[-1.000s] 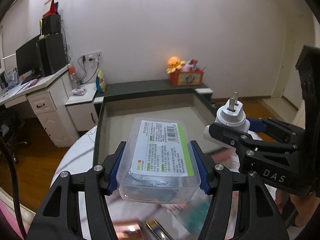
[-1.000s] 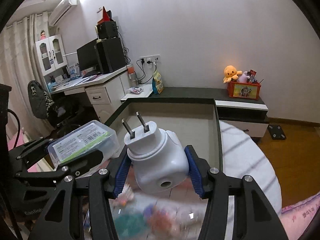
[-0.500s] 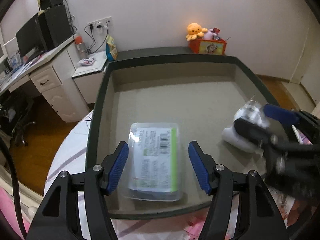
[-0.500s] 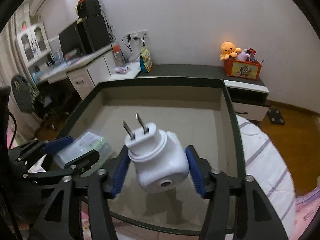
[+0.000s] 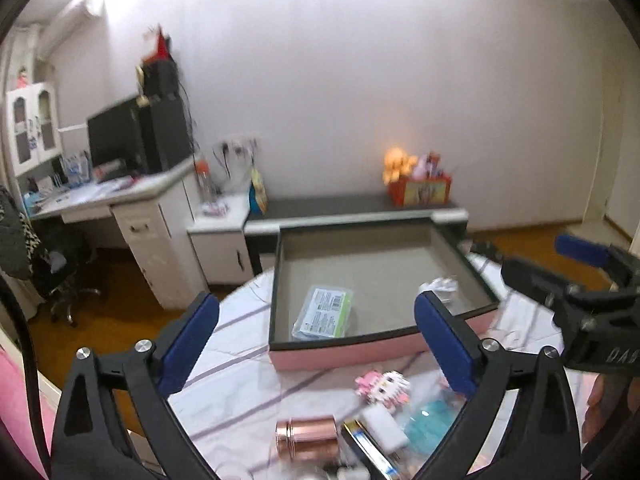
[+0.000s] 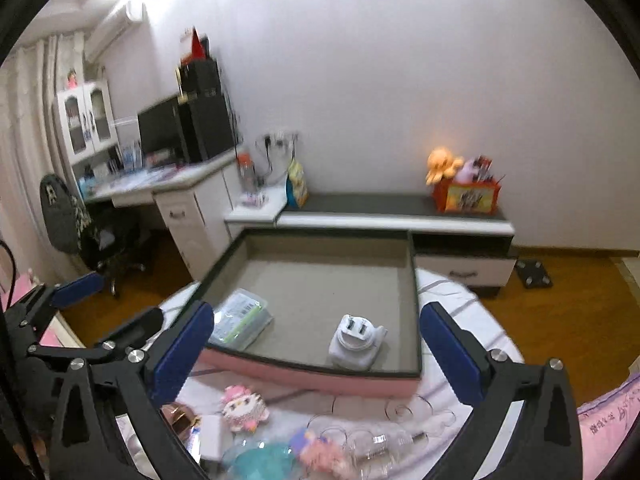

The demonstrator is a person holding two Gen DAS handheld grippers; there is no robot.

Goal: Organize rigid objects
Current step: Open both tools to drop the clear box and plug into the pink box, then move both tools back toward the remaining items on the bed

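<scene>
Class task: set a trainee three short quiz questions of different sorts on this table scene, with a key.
1. True or false: the white plug adapter lies inside the pink-sided tray.
2. What else lies in the tray? A) copper tin B) clear labelled box C) glass rings
3. Fill in: the jaws of the left gripper and right gripper stand ____.

Key: 1 true. 2 B, the clear labelled box. 3 open, nothing between them.

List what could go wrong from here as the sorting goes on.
1. The clear glass pieces lie near the table's front edge among the clutter; a gripper reaching in could knock or crack them.
2. The copper tin lies on its side and may roll when nudged.
3. The left gripper and right gripper work close together and might collide.
</scene>
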